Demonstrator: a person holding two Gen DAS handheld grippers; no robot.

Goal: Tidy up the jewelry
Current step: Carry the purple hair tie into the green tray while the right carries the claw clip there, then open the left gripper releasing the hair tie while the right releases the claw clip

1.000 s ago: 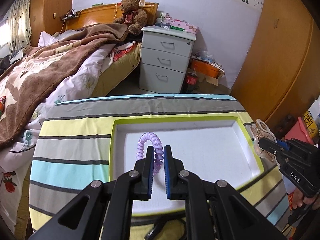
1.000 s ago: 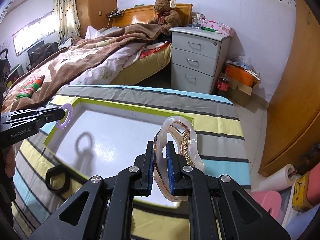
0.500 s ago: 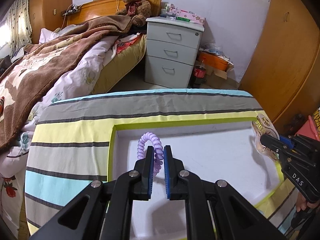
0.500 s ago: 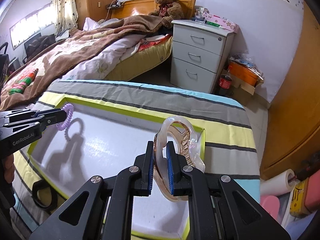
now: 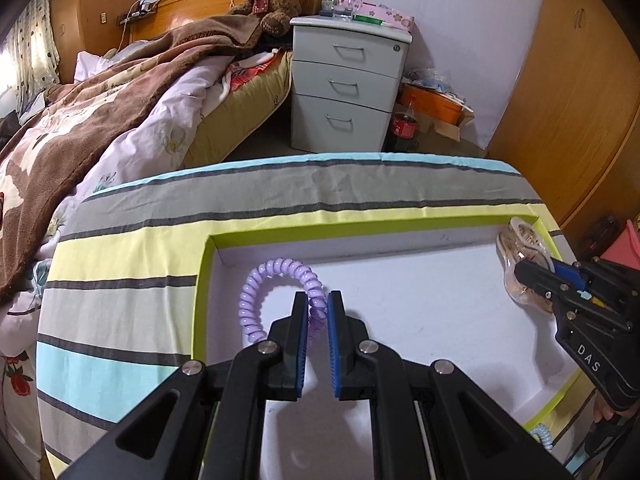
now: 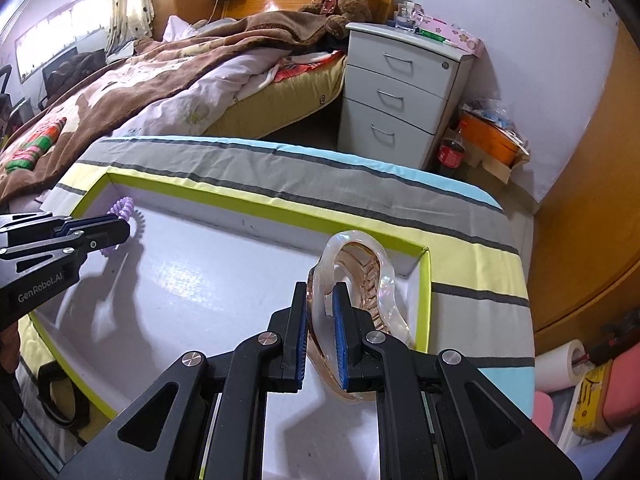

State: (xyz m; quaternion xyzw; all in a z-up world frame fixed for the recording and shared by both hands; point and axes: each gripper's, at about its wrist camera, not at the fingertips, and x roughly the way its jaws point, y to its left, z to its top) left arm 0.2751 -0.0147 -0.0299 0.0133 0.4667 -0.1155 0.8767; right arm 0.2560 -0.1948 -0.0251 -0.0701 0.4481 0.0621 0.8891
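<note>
Item 1 — purple coil band [image 5: 280, 280], pinched upright in left gripper [image 5: 318, 312] over tray [image 5: 202, 280], far-left corner. Item 2 — translucent hair claw [image 6: 356, 280], clamped by right gripper [image 6: 320, 304], far-right corner — both low, floor directly beneath.

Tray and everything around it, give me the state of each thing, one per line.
Tray: open, nothing lying loose on the visible floor.
Purple coil: held over the tray's left end.
Hair claw: held over the tray's right end.
Left gripper: shut on purple coil.
Right gripper: shut on hair claw.
Black ring: on the cloth outside the tray.
Drawers: all shut.
</note>
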